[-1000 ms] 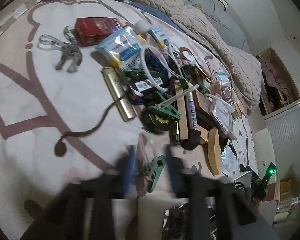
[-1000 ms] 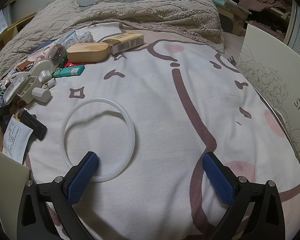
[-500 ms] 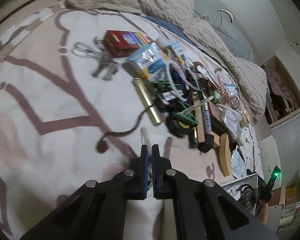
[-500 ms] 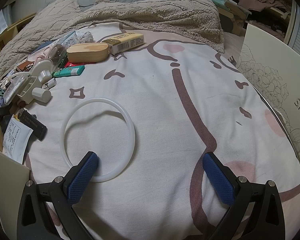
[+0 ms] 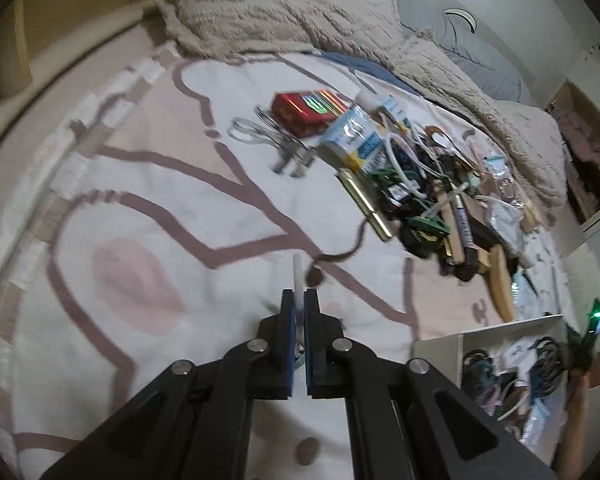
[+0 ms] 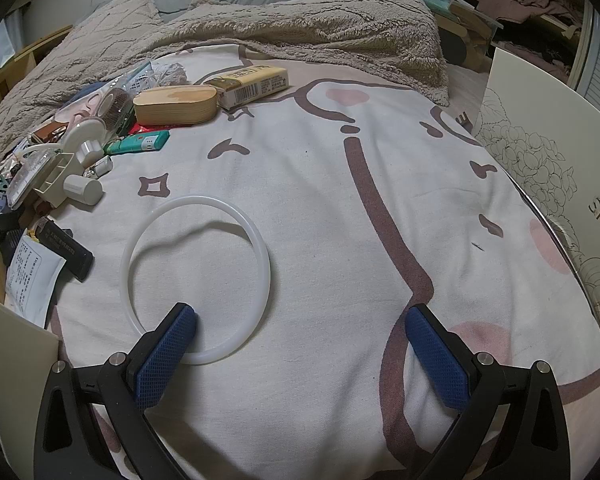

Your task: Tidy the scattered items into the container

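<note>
My left gripper is shut on a green clip. The clip is seen edge-on, its pale tip poking out past the blue pads above the patterned bedsheet. The heap of scattered items lies further off to the upper right. The white container box sits at the lower right with several things inside. My right gripper stands open just over the sheet with nothing between its fingers. Its left finger overlaps the near rim of a white plastic ring that lies flat.
A red box, keys, a gold tube and a brown cord edge the heap. A wooden case, yellow carton, green lighter and black stick lie left. A flowered white board stands right.
My left gripper closed on the green clip, lifted it and drew back from the heap. The right gripper and the white ring have not moved.
</note>
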A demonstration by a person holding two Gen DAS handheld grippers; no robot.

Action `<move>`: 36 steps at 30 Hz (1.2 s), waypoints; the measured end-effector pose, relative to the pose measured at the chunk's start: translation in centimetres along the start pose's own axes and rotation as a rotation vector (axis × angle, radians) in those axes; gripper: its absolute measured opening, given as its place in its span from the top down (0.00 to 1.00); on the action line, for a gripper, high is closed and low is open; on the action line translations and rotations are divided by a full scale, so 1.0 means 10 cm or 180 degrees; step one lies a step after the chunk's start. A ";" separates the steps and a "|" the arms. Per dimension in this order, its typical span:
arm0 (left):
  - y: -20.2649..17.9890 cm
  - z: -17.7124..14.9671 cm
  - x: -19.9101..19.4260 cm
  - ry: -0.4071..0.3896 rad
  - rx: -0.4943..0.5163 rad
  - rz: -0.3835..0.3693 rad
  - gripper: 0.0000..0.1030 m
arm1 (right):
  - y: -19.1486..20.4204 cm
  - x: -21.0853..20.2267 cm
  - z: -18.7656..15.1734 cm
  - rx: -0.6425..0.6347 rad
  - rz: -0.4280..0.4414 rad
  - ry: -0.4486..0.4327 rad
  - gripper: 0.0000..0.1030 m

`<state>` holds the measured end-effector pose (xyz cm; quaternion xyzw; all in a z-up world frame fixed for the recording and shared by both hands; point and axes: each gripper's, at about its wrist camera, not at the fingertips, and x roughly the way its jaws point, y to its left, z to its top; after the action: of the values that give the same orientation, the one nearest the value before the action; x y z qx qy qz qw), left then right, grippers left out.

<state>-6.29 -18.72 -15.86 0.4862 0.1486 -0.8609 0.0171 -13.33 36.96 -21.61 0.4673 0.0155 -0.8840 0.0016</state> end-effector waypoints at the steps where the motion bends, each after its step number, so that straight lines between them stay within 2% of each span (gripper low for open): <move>1: 0.01 -0.02 -0.02 -0.0025 0.0007 0.0048 0.91 | 0.00 0.00 0.00 0.0001 0.0001 0.0001 0.00; 2: 0.03 -0.05 -0.03 -0.0048 0.0000 0.0075 0.77 | 0.00 0.00 0.00 0.0002 0.0004 0.0003 0.00; 3: 0.04 -0.09 -0.06 -0.0074 -0.0020 0.0081 0.57 | 0.00 0.00 0.00 0.0003 0.0005 0.0004 0.00; 5: 0.05 -0.16 -0.10 -0.0114 -0.0032 0.0086 0.43 | 0.00 0.00 0.00 0.0001 0.0002 0.0003 0.00; 14: -0.13 -0.36 -0.02 0.0077 0.0451 0.0441 0.43 | -0.02 -0.02 0.01 0.0017 0.0011 -0.0020 0.00; 20: -0.07 -0.37 0.08 0.0088 0.0548 0.0818 0.43 | -0.14 -0.12 0.00 0.0220 0.0067 -0.0083 0.00; 24: 0.00 -0.35 0.09 0.0018 0.0557 0.1077 0.43 | -0.11 -0.13 -0.01 0.0176 0.0037 -0.0035 0.00; 29: 0.04 -0.34 0.08 -0.0003 0.0542 0.1081 0.42 | -0.06 -0.14 -0.02 0.0082 0.0037 0.0010 0.00; 36: -0.21 -0.39 0.03 -0.0092 0.0879 0.0793 0.25 | -0.06 -0.16 -0.03 0.0101 0.0076 0.0048 0.00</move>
<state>-3.55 -15.57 -17.47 0.4862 -0.0325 -0.8713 0.0588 -12.18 37.60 -20.50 0.4741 -0.0041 -0.8804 0.0045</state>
